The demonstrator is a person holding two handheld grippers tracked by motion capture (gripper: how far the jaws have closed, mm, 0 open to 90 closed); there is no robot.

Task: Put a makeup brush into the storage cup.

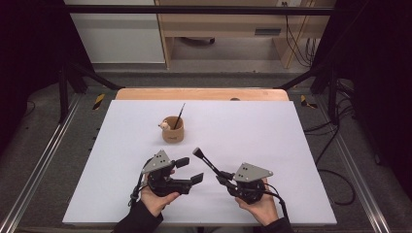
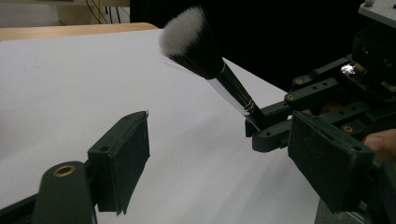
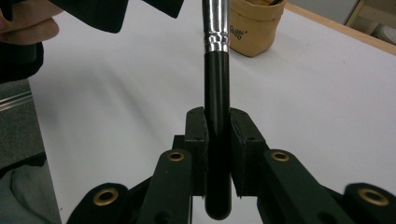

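Black jaws of my right gripper (image 3: 217, 140) clamp the brush (image 3: 217, 93) low on its handle, so the bristle end stands free and aimed toward the cup (image 1: 172, 130) — my guess is it's headed there beside the thin brush (image 1: 180, 114) already in it. My left gripper (image 1: 189, 171) hangs beside it over the table (image 1: 291, 160), jaws wide apart, nothing between them. From the left gripper's view I get the white-tipped bristles; the high view gives the gap to the cup.
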